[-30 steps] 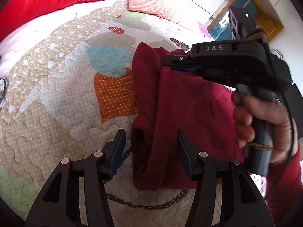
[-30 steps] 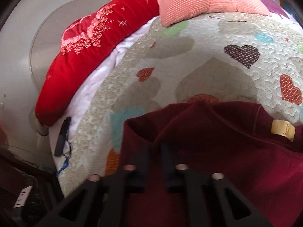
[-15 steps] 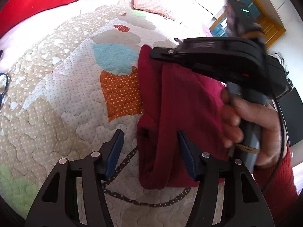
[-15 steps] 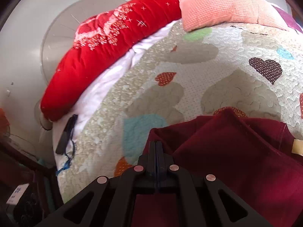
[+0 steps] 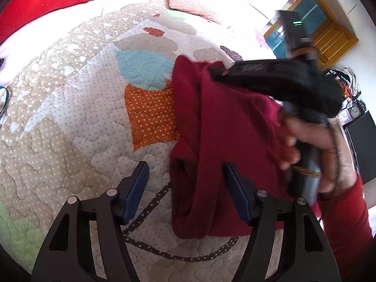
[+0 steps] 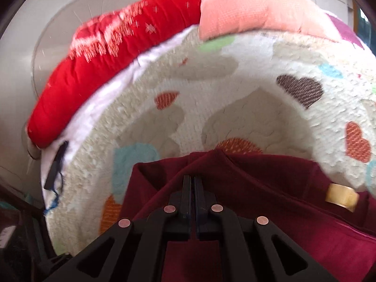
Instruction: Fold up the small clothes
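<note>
We see no box, basket or other container in these two views; the only thing that bears anything is the bed, and its quilt (image 5: 77, 108) with dotted patches and hearts carries the garment (image 5: 225, 141).

The garment is a dark red piece of clothing, soft and thick. It lies on the quilt, partly over the orange patch (image 5: 150, 115) and beside the light blue patch (image 5: 141, 65). Its left side is folded over in a long band, so we see a double edge running from the far end to the near end. At the near end the fold makes a rounded roll with a small dark opening. In the right wrist view a yellow label (image 6: 342, 196) is sewn on the cloth near the right edge, and the fabric rises to a peak in front of the tool.

The right gripper (image 6: 193, 183) has its two jaws pressed together, and a pinch of the dark red cloth is caught between them at the far corner of the garment. In the left wrist view we see this same tool from the side, blurred, with a hand (image 5: 305, 150) around its handle and a red sleeve (image 5: 345, 223) behind it.

The left gripper (image 5: 185, 188) stands above the near end of the garment. Its jaws are opening. The folded band lies between the blue pads (image 5: 136, 188), but the pads do not press on it.

At the far side of the bed lie a red blanket (image 6: 112, 65) and a pink pillow (image 6: 253, 2).
</note>
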`<action>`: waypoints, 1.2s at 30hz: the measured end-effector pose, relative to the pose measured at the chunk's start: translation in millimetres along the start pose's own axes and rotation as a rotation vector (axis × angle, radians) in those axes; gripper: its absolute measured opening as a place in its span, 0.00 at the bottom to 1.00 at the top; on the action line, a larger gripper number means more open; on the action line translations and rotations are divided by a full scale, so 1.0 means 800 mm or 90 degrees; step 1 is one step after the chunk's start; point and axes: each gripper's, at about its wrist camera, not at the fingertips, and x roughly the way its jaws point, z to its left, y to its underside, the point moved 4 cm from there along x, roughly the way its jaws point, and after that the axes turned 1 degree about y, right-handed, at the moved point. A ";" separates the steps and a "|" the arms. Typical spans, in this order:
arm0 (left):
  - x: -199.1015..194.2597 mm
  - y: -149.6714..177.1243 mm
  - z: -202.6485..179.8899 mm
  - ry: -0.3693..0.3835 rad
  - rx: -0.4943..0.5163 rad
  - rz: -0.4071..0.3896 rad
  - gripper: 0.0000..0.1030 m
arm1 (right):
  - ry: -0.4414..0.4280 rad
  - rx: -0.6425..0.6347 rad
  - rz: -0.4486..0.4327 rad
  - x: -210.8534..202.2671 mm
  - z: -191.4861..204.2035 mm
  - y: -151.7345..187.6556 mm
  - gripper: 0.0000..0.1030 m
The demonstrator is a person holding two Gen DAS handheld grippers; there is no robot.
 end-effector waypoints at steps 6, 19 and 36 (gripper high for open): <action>0.007 -0.003 0.000 0.000 0.001 -0.002 0.69 | -0.009 -0.003 0.000 -0.021 -0.004 -0.001 0.08; 0.003 0.005 -0.002 0.004 0.003 -0.011 0.69 | -0.047 0.020 0.018 -0.048 0.026 0.009 0.52; -0.009 0.020 0.009 0.071 0.005 -0.029 0.50 | 0.141 -0.172 0.037 0.021 0.069 0.026 0.48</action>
